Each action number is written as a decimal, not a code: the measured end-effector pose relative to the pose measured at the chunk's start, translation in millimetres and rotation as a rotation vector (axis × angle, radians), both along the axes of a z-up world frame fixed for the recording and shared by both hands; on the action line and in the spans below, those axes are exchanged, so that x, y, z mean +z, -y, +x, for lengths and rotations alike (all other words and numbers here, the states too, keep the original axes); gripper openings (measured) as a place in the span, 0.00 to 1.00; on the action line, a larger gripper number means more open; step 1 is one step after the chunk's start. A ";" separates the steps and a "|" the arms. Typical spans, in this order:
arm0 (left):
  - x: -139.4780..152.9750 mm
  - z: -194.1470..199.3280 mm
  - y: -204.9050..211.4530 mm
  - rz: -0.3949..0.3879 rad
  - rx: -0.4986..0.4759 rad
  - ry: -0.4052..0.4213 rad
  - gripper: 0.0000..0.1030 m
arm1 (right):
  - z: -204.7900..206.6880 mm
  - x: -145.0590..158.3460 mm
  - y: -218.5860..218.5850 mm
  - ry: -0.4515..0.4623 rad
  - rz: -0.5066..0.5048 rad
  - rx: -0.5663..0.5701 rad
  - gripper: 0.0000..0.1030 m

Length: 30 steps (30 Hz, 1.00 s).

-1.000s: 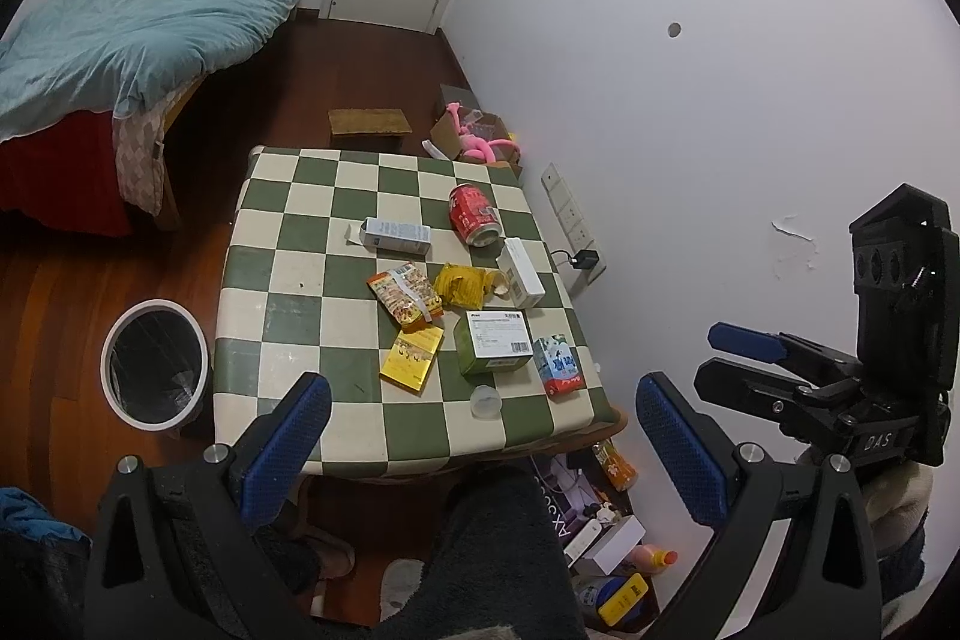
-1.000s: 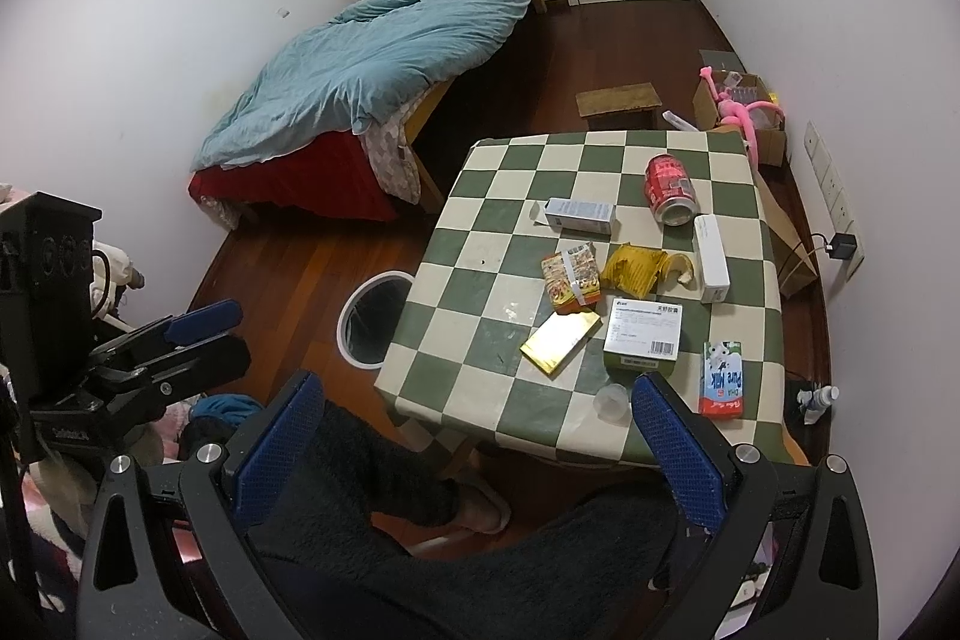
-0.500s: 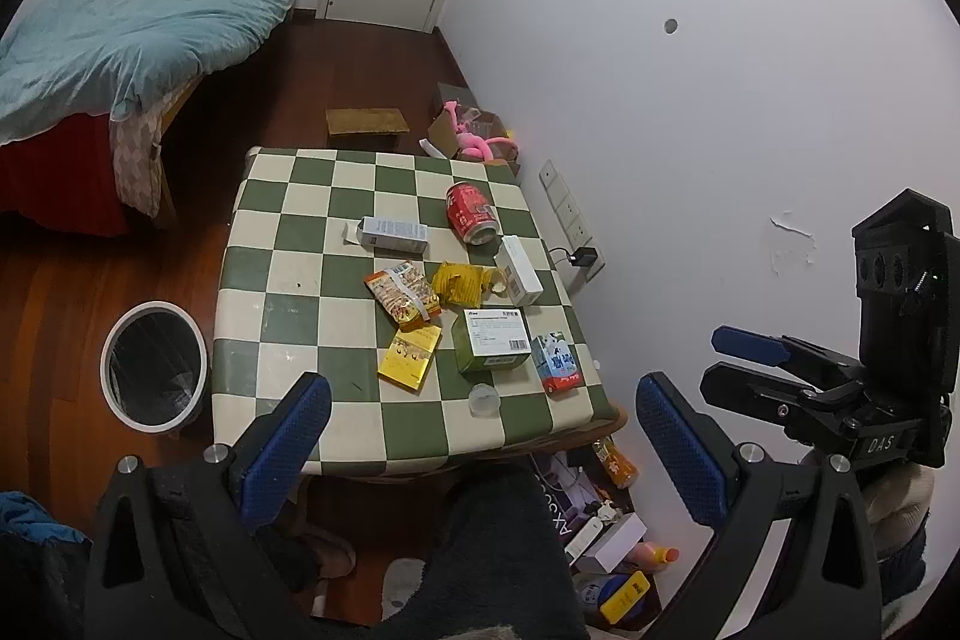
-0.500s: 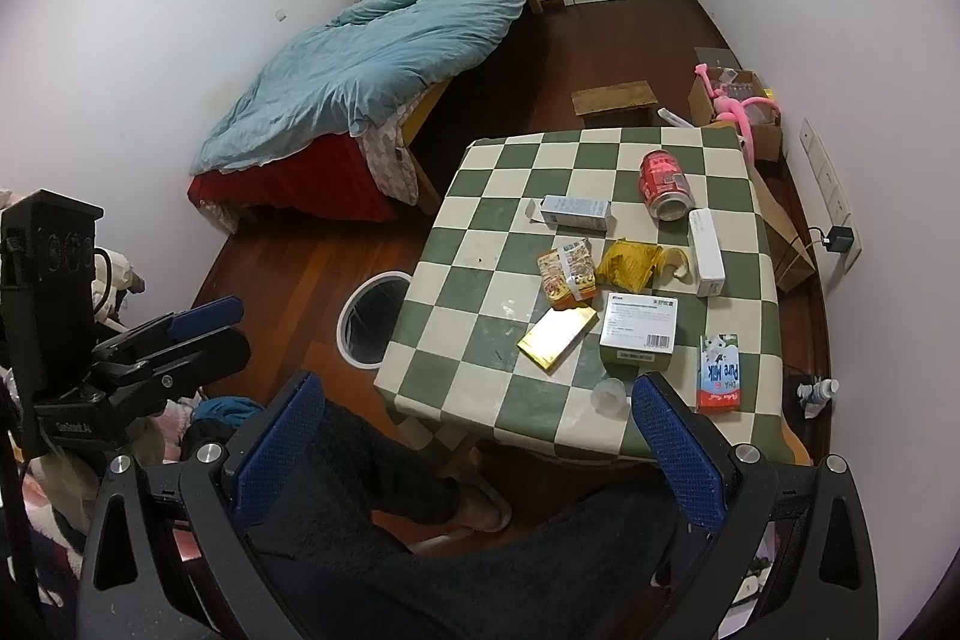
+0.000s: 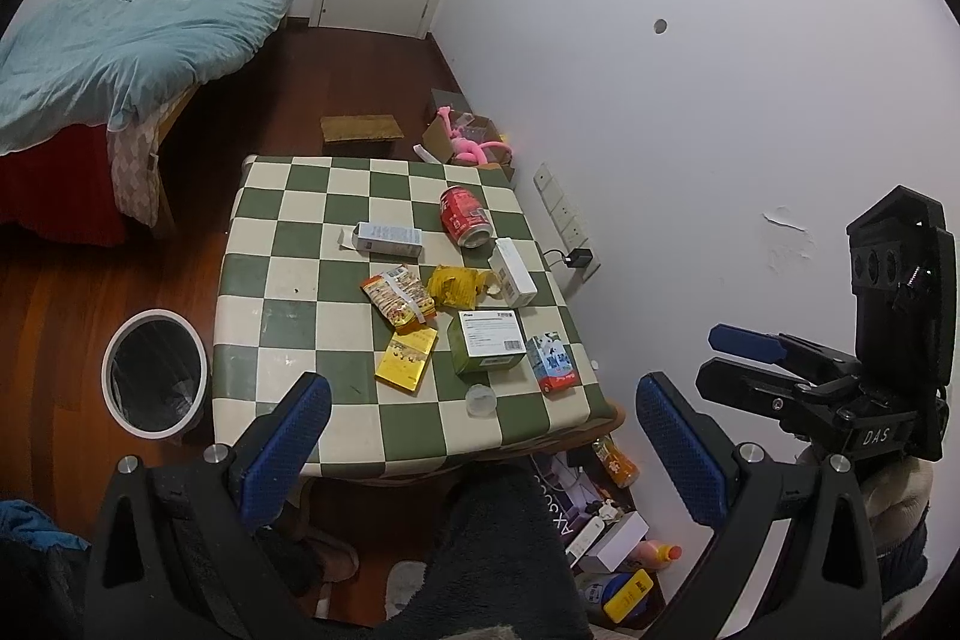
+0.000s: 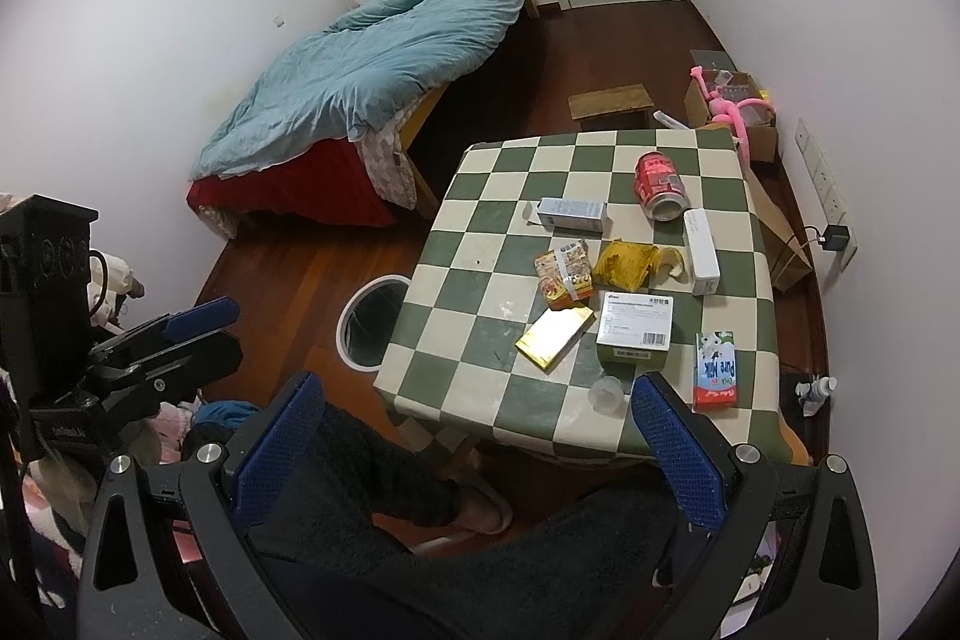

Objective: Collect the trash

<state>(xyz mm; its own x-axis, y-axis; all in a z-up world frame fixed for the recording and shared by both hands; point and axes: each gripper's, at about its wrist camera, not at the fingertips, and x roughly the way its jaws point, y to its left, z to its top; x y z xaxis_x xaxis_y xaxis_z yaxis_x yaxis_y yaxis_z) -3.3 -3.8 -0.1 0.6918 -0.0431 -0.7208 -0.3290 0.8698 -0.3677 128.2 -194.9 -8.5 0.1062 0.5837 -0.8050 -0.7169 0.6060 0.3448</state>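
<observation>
Left claw (image 5: 480, 451) spread wide and empty, right claw (image 6: 477, 445) likewise, both above checkered worktop (image 5: 288, 274) strewn with red can (image 5: 465, 216), milk carton (image 5: 551, 361), white bin (image 5: 154, 374) beside it

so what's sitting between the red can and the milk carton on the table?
Between red can and milk carton, the long white box lies along the table's right edge, clearest in the right wrist view. Green-sided box sits just left of that line.

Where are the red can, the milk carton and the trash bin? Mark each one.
red can (image 5: 465, 216), left wrist view, on its red side wall.
milk carton (image 6: 715, 370), right wrist view, on its printed top face.
trash bin (image 5: 107, 381), left wrist view, on its white rim.
</observation>
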 end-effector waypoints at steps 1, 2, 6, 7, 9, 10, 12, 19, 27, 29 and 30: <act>0.5 -0.3 0.4 0.000 -0.002 0.000 1.00 | -0.1 -0.2 -0.1 0.001 0.001 0.000 1.00; 1.2 -1.0 0.7 0.001 -0.003 0.002 1.00 | 0.0 -0.2 0.0 0.001 0.000 0.000 1.00; 2.2 -3.5 1.0 -0.001 -0.009 0.008 1.00 | 0.7 0.7 2.4 0.001 -0.002 -0.008 1.00; 2.3 -4.0 0.8 -0.003 -0.011 0.009 1.00 | 0.4 1.2 2.7 0.001 -0.003 -0.008 1.00; 1.8 -5.5 0.3 -0.008 -0.014 0.009 1.00 | 0.1 1.3 3.9 -0.002 -0.005 -0.012 1.00; 1.4 -5.9 0.0 -0.009 -0.015 0.008 1.00 | -0.7 1.5 4.3 -0.003 -0.006 -0.014 1.00; 0.6 -5.8 -0.5 -0.011 -0.016 0.006 1.00 | -0.8 1.4 4.3 -0.003 -0.007 -0.015 1.00; -1.6 -8.4 -1.7 -0.017 -0.021 0.007 1.00 | -9.4 -2.7 0.4 -0.001 -0.005 -0.017 1.00; -18.4 8.2 -4.8 0.028 0.021 -0.031 1.00 | -4.3 -16.5 3.8 0.001 -0.002 -0.109 1.00; -32.0 24.2 -6.9 0.101 0.060 -0.062 1.00 | 6.9 -25.4 8.8 0.019 -0.018 -0.177 1.00; -39.9 32.2 -8.0 0.130 0.074 -0.080 1.00 | 14.9 -33.5 13.5 0.029 -0.029 -0.225 1.00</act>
